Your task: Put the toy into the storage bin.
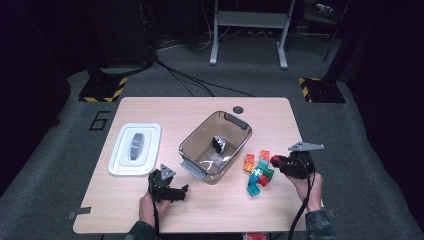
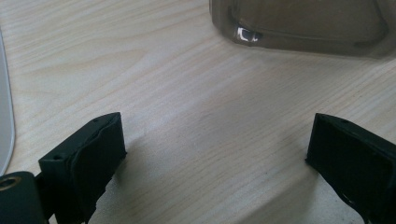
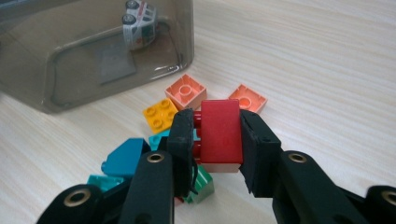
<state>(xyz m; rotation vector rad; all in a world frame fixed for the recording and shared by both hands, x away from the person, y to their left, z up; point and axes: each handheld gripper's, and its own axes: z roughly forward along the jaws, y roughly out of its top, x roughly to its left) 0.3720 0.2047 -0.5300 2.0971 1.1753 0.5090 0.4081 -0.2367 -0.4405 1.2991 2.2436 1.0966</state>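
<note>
Red brick (image 3: 221,132): clamped between the jaws of the right gripper (image 3: 217,140), raised just above the pile of bricks (image 1: 258,173) on the table (image 1: 150,107), to the right of the bin.
Slip risk: the pads press on the brick's smooth side walls, so a jolt on the way over could, I judge, let it twist or drop back among the others.
Pile risk: the yellow brick (image 3: 160,114) and the teal ones (image 3: 123,156) lie right beneath the jaws; a low sweep would likely scatter them.
Rim risk: the smoky bin (image 1: 216,144) has a tall wall (image 3: 93,51); carried too low, the brick would probably knock it and shove the bin.
Toy car (image 1: 219,143): already in the bin; a brick dropped from high could bounce off it.
Right hand: at the table's right edge, forearm coming from below, gripper aimed left toward the bin.
Left gripper (image 1: 167,189): low over bare wood near the bin's near corner, jaws wide apart, nothing between them.
White lid (image 1: 135,148): flat at the far left, apart from the work.
</note>
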